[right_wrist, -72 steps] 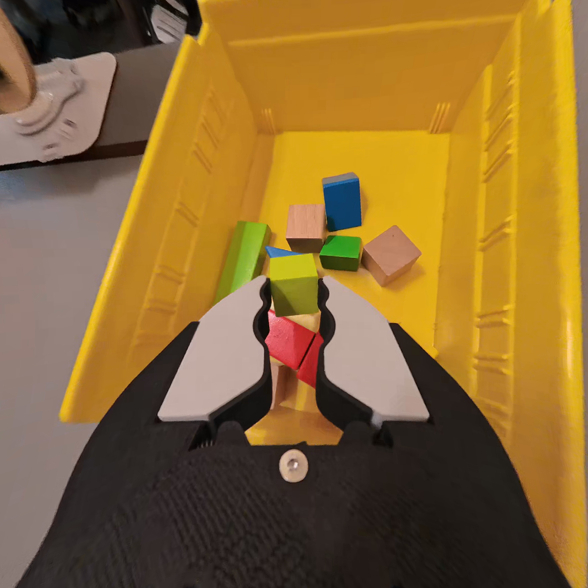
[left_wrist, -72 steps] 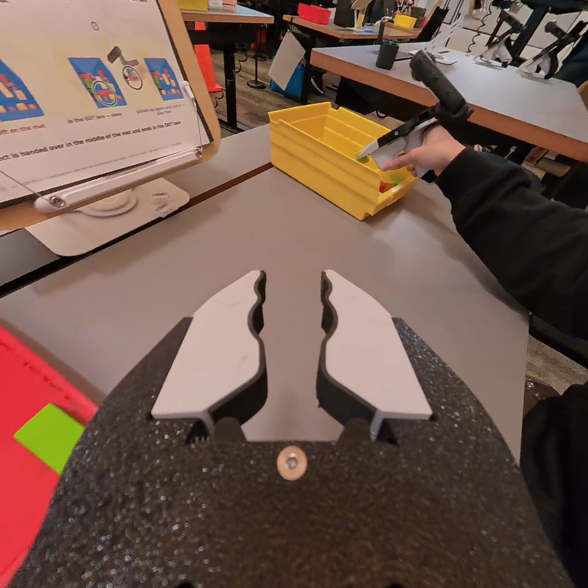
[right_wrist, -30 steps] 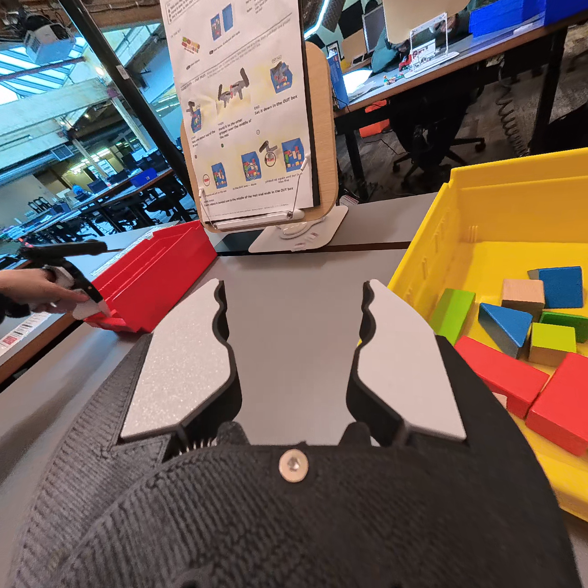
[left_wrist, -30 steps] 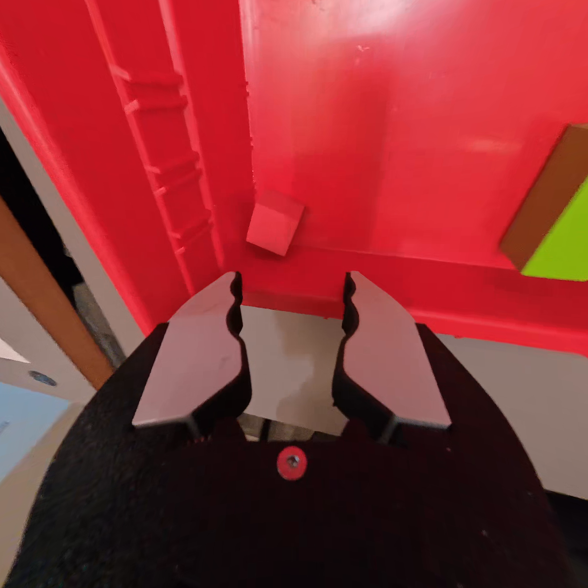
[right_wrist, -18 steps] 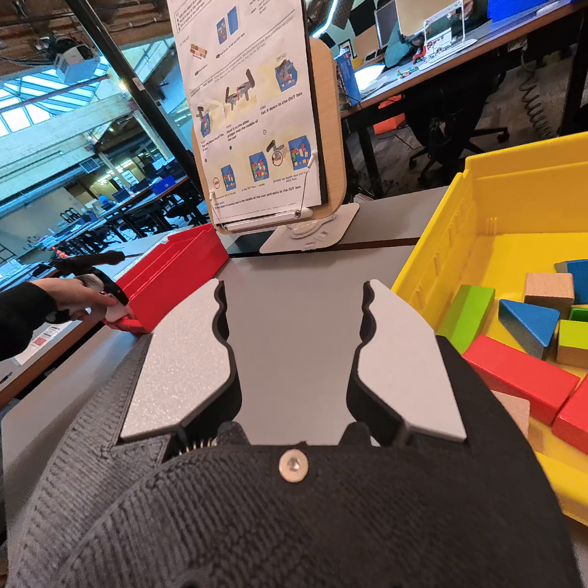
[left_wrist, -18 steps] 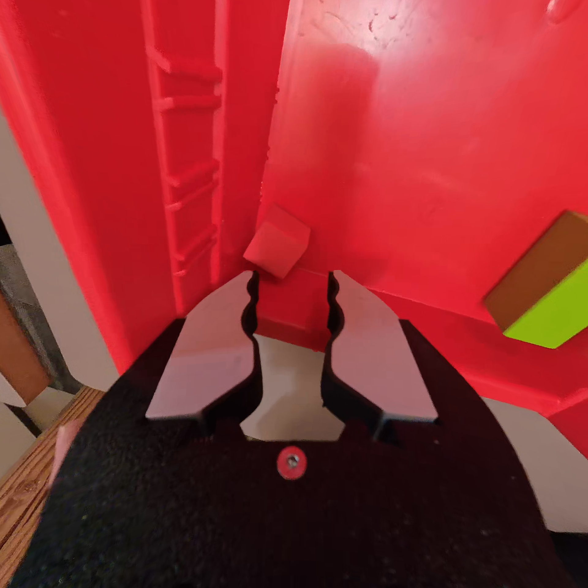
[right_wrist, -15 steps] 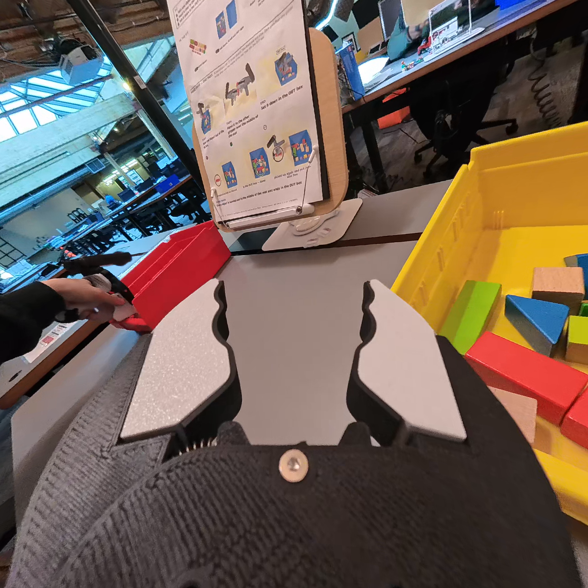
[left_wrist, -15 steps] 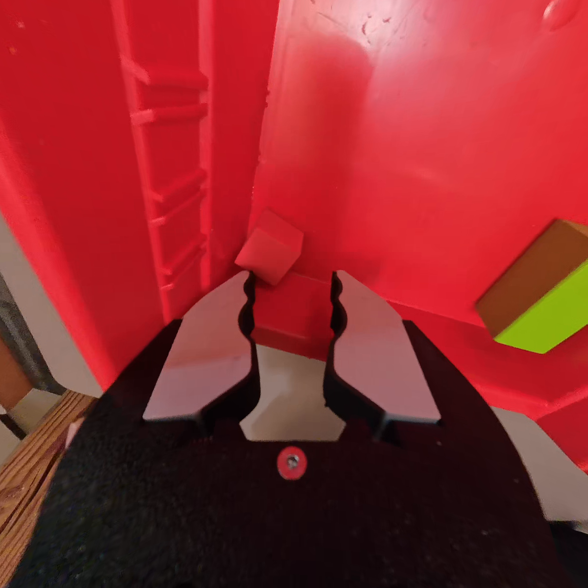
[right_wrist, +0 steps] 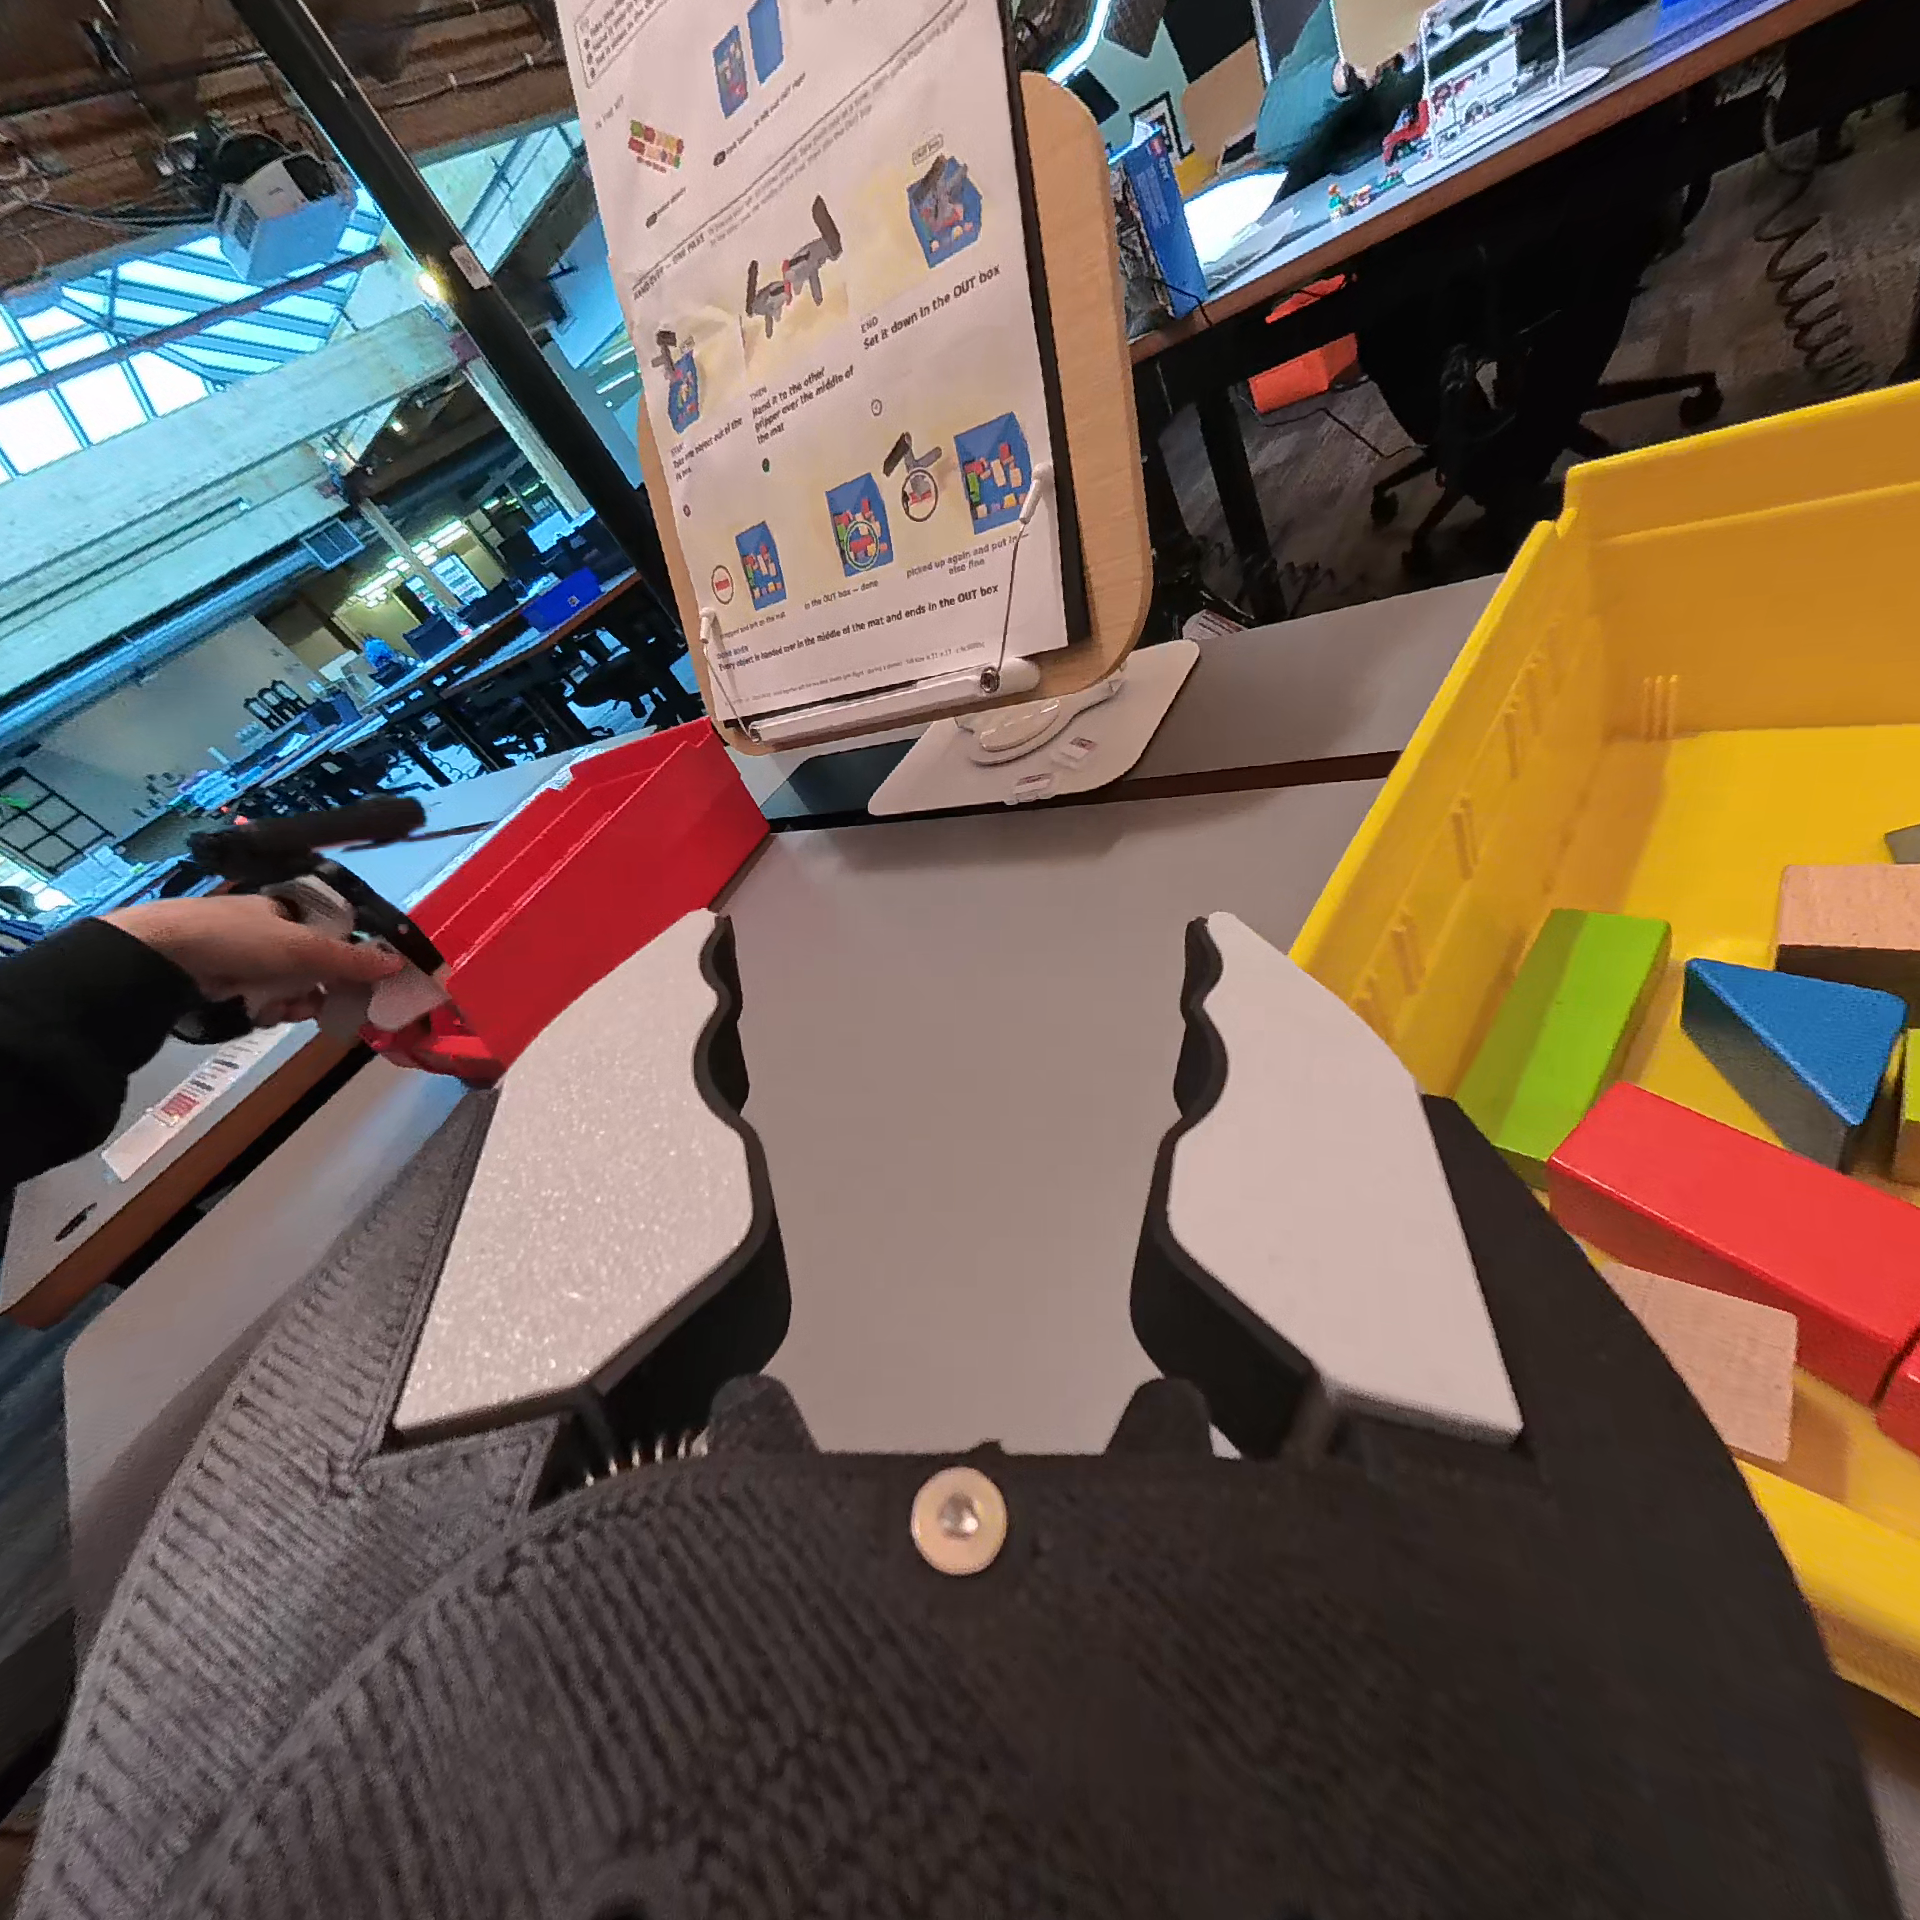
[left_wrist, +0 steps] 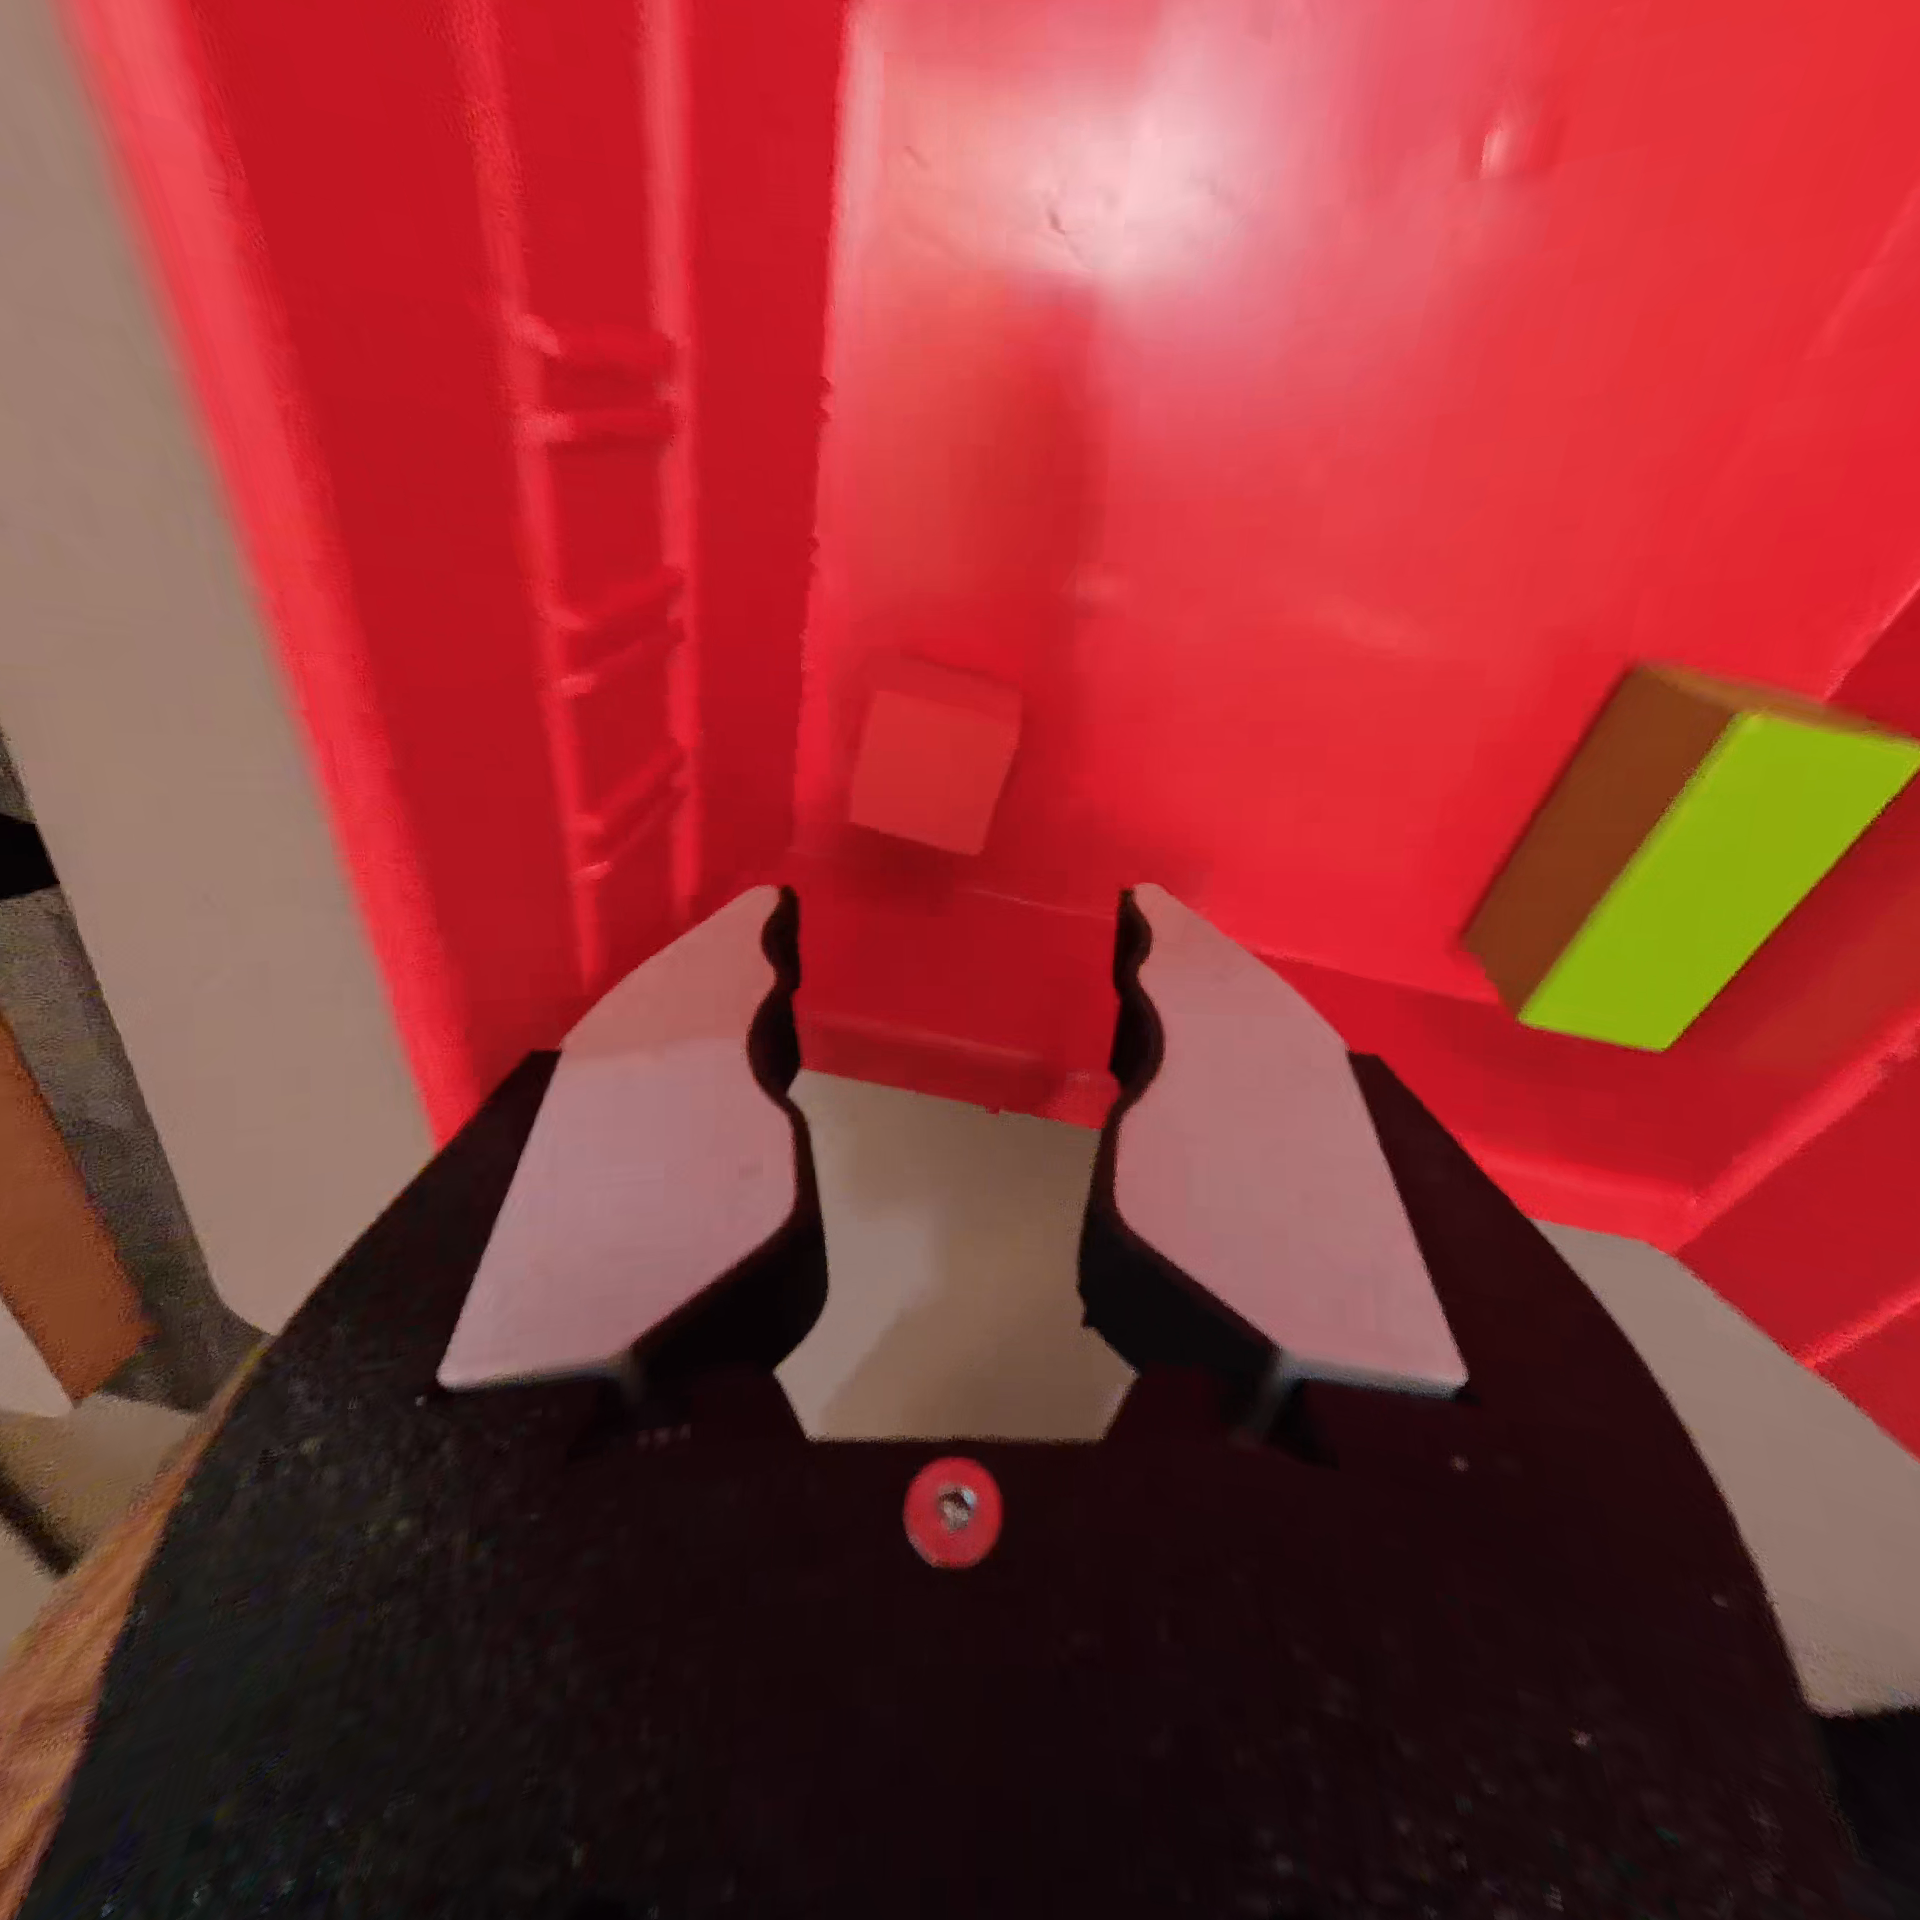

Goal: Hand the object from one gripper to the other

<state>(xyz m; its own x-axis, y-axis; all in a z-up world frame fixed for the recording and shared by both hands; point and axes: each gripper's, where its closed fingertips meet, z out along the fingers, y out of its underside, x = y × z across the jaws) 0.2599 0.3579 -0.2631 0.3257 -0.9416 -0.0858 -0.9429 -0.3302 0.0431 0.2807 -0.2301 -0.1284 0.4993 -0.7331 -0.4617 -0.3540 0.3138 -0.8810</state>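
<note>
Left gripper [left_wrist: 951, 914] has reopened over red bin's rim [left_wrist: 935, 1049]; empty

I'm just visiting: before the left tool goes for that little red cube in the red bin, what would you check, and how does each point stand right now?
1. Left tool open and empty: ok.
2. Red cube in view, ahead of the fingertips: ok.
3. Room beside the cube: not ok, it sits in the corner of the red bin, close to the ribbed wall.
4. Lime-green block clear of the path: ok, off to the right.
5. Right tool open and empty, over bare table: ok.
6. Sharp view: not ok, the left view is blurred.
</note>
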